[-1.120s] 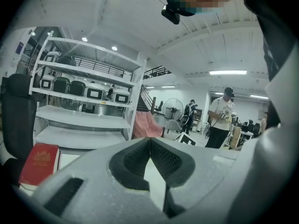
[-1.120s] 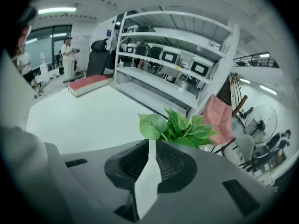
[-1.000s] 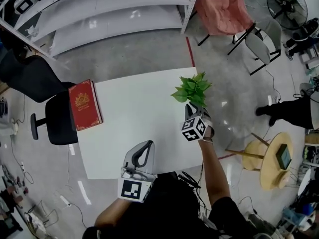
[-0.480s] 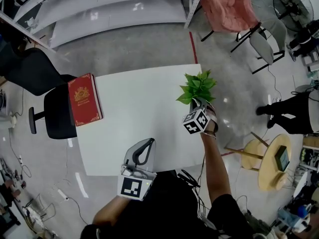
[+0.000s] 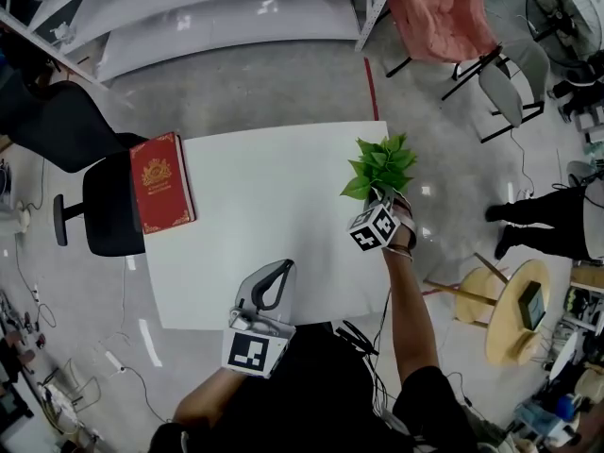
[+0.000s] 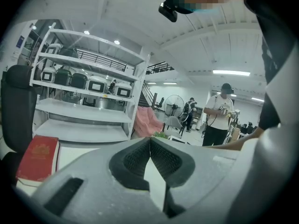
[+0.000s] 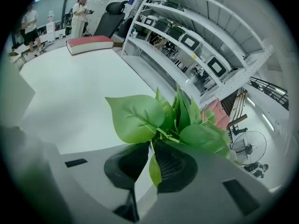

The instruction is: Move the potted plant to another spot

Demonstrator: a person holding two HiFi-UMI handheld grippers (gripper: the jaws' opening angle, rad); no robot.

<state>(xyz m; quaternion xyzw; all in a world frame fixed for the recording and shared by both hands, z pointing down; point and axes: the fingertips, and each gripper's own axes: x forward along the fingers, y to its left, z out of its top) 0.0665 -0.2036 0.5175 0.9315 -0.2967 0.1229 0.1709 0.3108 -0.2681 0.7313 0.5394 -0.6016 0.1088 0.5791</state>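
Only the right gripper view shows the right gripper [image 7: 152, 146] nipped shut on the plant [image 7: 163, 118] at its stems; in the head view, leaves cover the grip. The pot is hidden in every view. The plant is at the table [image 5: 264, 206] right edge, whether lifted is unclear. The left gripper [image 6: 149, 141] is closed, empty, at the near edge.

A white table [image 5: 264, 225], a red book [image 5: 161, 183] flat along its left edge
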